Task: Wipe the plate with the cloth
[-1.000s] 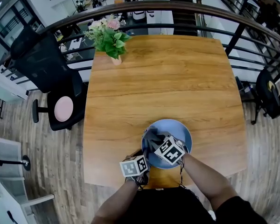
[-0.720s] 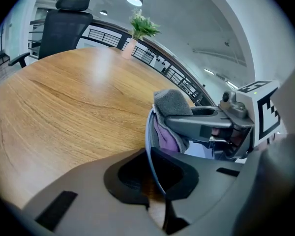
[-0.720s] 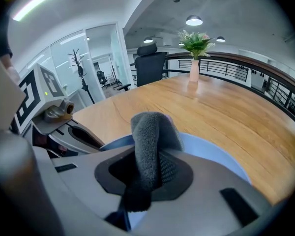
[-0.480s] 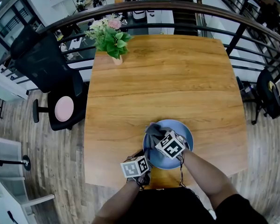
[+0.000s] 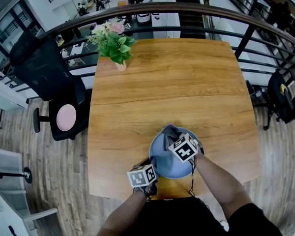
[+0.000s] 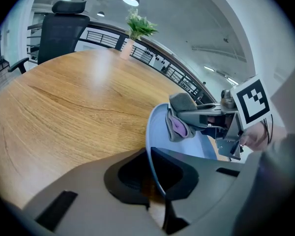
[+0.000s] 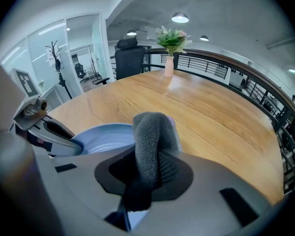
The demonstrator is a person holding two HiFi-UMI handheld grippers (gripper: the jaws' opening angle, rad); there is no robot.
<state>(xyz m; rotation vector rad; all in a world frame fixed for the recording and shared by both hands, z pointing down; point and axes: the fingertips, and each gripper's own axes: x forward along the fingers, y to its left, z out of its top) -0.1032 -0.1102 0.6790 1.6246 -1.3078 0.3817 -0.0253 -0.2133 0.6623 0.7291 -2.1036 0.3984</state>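
**Head view:** Low in the frame, the blue plate [image 5: 162,157] sits close to the near edge of the table [image 5: 162,82]. The left tongs [image 5: 150,164] hold its lower-left rim. The right tongs [image 5: 174,134] carry the grey cloth [image 5: 170,131] at the plate's upper rim. One more outward stroke could take the cloth off the plate. It could also lever the plate loose towards the table's edge.

**Left gripper view:** Only here does the grip show. The thin rim is pinched between nearly closed jaws, a slim hold that might slip. A pink patch on the cloth [image 6: 179,124] also appears here.

**Right gripper view:** The jaws are clamped on a folded wad of cloth [image 7: 151,149]. Where the cloth meets the plate [image 7: 104,137] is hidden.
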